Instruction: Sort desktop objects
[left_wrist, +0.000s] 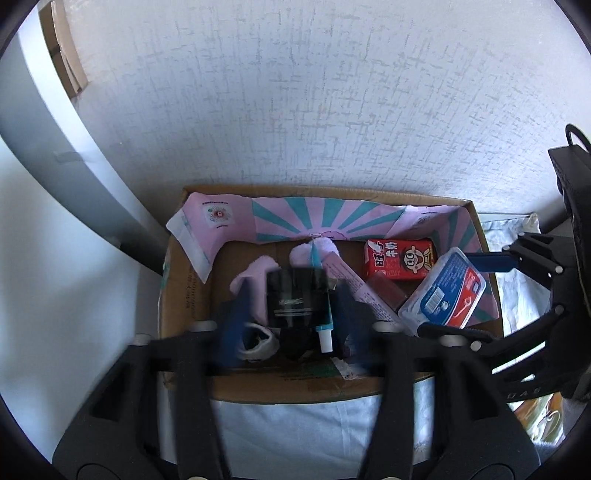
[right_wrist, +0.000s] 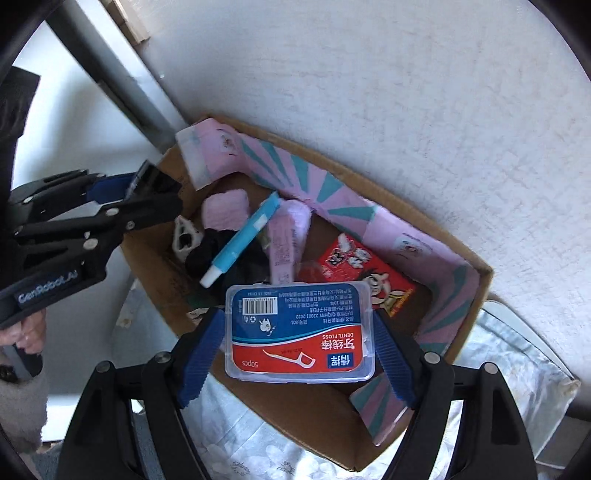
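The brown cardboard box is showing a lining of pink paper with teal rays fanning toward twelve o'clock. The floss case is wearing a blue-and-red label under clear plastic, while at its two o'clock the milk carton is displaying red with a cartoon face. Blue ribbed pads are lining the black gripper fingers, and a floral white cloth is lying beneath.

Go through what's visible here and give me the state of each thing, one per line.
Left tool: shut on black jar, over the box.
Black jar: held upright.
Right tool: shut on floss case.
Floss case: closed, held above the box.
Cardboard box: open, paper-lined.
Red milk carton: lying inside the box.
Blue tube: capped, lying inside.
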